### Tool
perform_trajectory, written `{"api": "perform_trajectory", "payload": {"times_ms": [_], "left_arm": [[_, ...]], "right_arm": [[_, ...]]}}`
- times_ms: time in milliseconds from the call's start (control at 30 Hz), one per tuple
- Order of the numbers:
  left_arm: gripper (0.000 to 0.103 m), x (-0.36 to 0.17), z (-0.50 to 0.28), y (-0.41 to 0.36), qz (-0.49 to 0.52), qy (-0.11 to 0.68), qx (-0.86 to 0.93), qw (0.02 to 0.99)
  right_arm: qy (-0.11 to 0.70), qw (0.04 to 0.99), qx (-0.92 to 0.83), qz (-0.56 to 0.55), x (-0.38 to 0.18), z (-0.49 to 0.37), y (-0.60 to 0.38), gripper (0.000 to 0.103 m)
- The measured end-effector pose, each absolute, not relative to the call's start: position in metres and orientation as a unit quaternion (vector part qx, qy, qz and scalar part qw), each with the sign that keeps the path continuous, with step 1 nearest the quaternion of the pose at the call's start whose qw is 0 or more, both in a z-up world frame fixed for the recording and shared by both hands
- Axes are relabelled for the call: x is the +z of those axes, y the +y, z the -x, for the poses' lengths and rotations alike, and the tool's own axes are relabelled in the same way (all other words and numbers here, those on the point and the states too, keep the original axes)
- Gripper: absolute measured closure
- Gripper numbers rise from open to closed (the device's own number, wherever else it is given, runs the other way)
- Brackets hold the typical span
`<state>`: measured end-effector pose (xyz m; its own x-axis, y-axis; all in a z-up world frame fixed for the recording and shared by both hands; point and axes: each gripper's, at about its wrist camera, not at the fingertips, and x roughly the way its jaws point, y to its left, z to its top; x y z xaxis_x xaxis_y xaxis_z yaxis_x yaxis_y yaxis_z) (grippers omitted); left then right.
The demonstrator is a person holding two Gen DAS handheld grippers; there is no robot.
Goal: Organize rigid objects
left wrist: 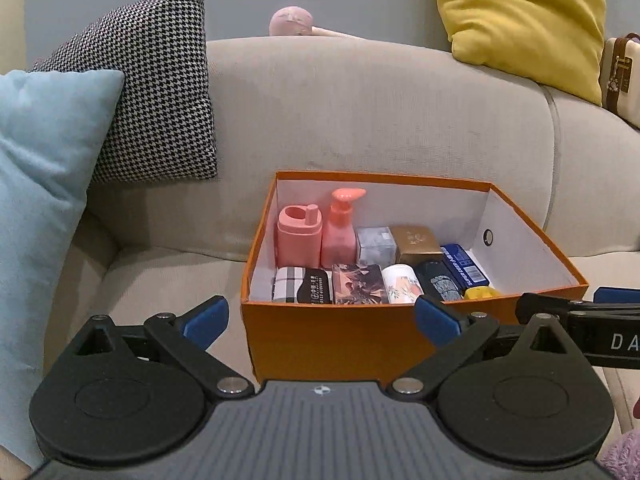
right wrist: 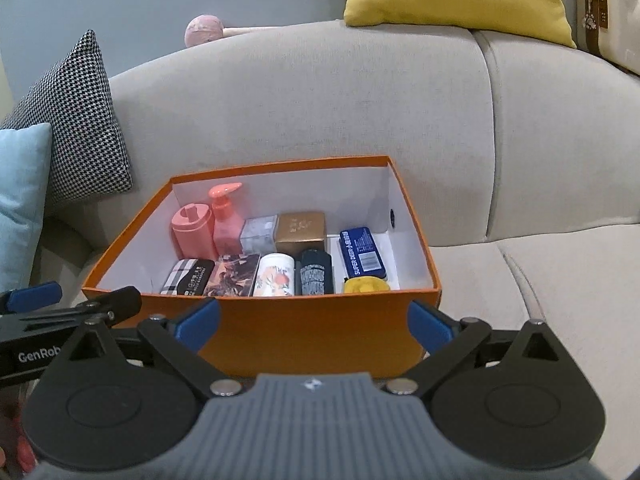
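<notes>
Both grippers hang just before the near wall of an orange box [right wrist: 304, 332] that stands on the seat of a grey sofa [right wrist: 304, 96]. Left gripper [left wrist: 322, 320] has its blue pads spread wide, with nothing between them; its right pad stands in front of the near wall of the box and its left pad over the bare seat. Right gripper [right wrist: 314, 326] is spread wide as well – the near wall of the box shows in the gap between its blue pads, but the pads do not press on it. Neither gripper holds anything.

Inside the box the things stand in two rows. At the back, from the left: a pink holder [left wrist: 298, 236], a pink pump bottle [left wrist: 340, 224], a small grey box [left wrist: 375, 245] and a gold box [left wrist: 416, 243]. In front: a plaid case [left wrist: 302, 290], a dark printed box [left wrist: 360, 283], a white jar with flowers [left wrist: 401, 283] and a dark bottle [left wrist: 438, 280]. To the right of these lie a blue tin [left wrist: 466, 266] and a yellow thing [left wrist: 482, 293], which is partly hidden by the wall.

On the left of the sofa lean a light blue cushion [left wrist: 44, 184] and a houndstooth cushion [left wrist: 148, 96] – a yellow cushion [left wrist: 520, 16] rests on top of the backrest at the right.
</notes>
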<state>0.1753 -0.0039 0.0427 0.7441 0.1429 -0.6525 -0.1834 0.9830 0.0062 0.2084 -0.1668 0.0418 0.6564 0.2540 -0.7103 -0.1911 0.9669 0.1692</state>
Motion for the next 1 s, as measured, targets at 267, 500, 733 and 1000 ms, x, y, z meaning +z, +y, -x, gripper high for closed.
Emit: {"api": "perform_trajectory", "payload": {"times_ms": [267,500,733,1000], "left_arm": [[0.000,0.049,-0.169,-0.004,0.024,0.343,0.088,0.935],[0.000,0.054,-0.164,-0.002,0.033,0.339,0.092,0.936],[0.000,0.057,-0.161,-0.003,0.012,0.327,0.107,0.939],[0.000,0.059,-0.161,-0.002,0.012,0.323,0.112,0.940]], "right_arm": [[0.392,0.911,0.121,-0.038,0.047,-0.202,-0.167,0.003],[0.388,0.913,0.119,-0.037,0.051,-0.198,-0.167,0.003],[0.391,0.913,0.113,-0.032,0.051,-0.197,-0.166,0.003],[0.389,0.914,0.114,-0.029,0.052,-0.196,-0.165,0.003]]}}
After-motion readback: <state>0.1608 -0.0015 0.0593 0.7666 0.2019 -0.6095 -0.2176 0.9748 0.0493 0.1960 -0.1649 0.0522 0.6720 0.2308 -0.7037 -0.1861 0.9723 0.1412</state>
